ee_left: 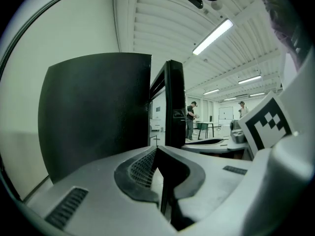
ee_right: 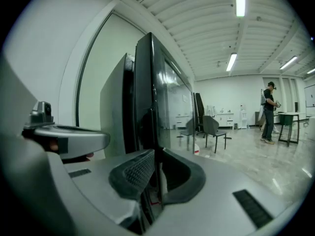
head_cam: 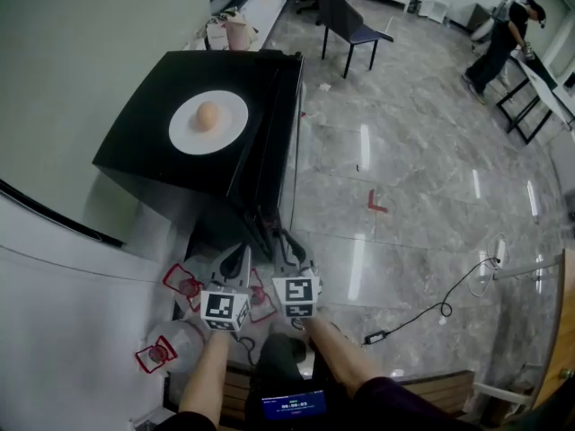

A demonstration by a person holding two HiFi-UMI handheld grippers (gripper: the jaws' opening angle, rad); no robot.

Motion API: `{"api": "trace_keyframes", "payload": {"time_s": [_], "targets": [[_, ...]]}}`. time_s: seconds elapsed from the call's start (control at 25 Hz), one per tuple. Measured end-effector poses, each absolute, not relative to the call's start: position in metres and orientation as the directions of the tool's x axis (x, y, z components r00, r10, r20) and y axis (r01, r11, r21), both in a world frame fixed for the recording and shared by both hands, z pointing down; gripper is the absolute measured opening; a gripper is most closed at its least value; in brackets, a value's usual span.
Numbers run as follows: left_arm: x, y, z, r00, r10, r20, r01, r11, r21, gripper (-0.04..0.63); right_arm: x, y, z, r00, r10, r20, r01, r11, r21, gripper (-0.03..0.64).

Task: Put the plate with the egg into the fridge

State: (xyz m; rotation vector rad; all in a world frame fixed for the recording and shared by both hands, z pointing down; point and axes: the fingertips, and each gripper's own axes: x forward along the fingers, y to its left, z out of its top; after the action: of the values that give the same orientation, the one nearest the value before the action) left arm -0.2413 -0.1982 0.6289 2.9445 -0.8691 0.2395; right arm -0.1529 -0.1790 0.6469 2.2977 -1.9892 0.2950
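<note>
Progress near zero. Plate (head_cam: 230, 131) with egg (head_cam: 207, 115) sits on top of fridge (head_cam: 144, 155), upper left of head view, untouched and well apart from both tools. Egg is roughly mid-plate, with nothing to keep it there.

Door (head_cam: 280, 124) runs along the fridge's right edge. Left gripper view shows a strip of room between body and door, so I read it as ajar, but not wide enough for the plate.

Left tool (head_cam: 241, 257) is low centre of frame, just in front of the fridge's near corner. Jaws are closed down to a sliver, nothing between them. Right tool (head_cam: 289, 245) is just beside it to the right, lined up with the door edge. Its jaws are likewise pressed together and empty. Can't tell if either tool touches the door.

Done: at most the approach to the door. Left to do: swing door fully open, lift plate level off the top, slide it onto a shelf, release, close door. Interior not visible, so shelf space unknown. Main risk, I'd guess: egg rolls if the plate tilts.
</note>
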Motion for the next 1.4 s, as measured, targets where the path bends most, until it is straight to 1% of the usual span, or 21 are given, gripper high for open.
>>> {"api": "trace_keyframes", "payload": {"time_s": [0.08, 0.2, 0.32, 0.48, 0.64, 0.84, 1.0, 1.2, 1.4], "targets": [[-0.226, -0.193, 0.629, 0.846, -0.507, 0.167, -0.517, -0.856, 0.019, 0.011, -0.123, -0.158, 0.648, 0.112, -0.976, 0.189, -0.990, -0.126, -0.065, 0.052], [-0.192, -0.174, 0.630, 0.877, -0.448, 0.174, -0.458, -0.889, 0.019, 0.011, -0.077, -0.132, 0.650, -0.022, -0.981, 0.195, -0.998, 0.009, -0.067, 0.052], [-0.144, -0.147, 0.628, 0.909, -0.378, 0.177, -0.384, -0.923, -0.001, 0.011, -0.032, -0.112, 0.652, -0.118, -0.970, 0.210, -0.992, 0.107, -0.066, 0.051], [-0.079, -0.120, 0.624, 0.932, -0.315, 0.181, -0.318, -0.948, -0.013, 0.011, 0.011, -0.098, 0.649, -0.209, -0.953, 0.219, -0.978, 0.205, -0.040, 0.050], [-0.010, -0.104, 0.625, 0.936, -0.292, 0.198, -0.295, -0.955, -0.011, 0.011, 0.049, -0.094, 0.651, -0.283, -0.934, 0.220, -0.959, 0.279, -0.050, 0.049], [0.050, -0.098, 0.622, 0.921, -0.324, 0.215, -0.328, -0.945, -0.018, 0.011, 0.100, -0.089, 0.650, -0.364, -0.904, 0.224, -0.931, 0.362, -0.053, 0.048], [0.087, -0.093, 0.626, 0.905, -0.356, 0.233, -0.361, -0.932, -0.024, 0.011, 0.148, -0.091, 0.652, -0.345, -0.911, 0.225, -0.938, 0.343, -0.053, 0.044], [0.130, -0.089, 0.627, 0.894, -0.365, 0.258, -0.373, -0.928, -0.022, 0.011, 0.202, -0.085, 0.637, -0.256, -0.948, 0.190, -0.967, 0.251, -0.052, 0.046], [0.174, -0.090, 0.615, 0.902, -0.352, 0.249, -0.359, -0.933, -0.015, 0.011, 0.233, -0.049, 0.610, -0.167, -0.977, 0.136, -0.985, 0.159, -0.064, 0.044]]}}
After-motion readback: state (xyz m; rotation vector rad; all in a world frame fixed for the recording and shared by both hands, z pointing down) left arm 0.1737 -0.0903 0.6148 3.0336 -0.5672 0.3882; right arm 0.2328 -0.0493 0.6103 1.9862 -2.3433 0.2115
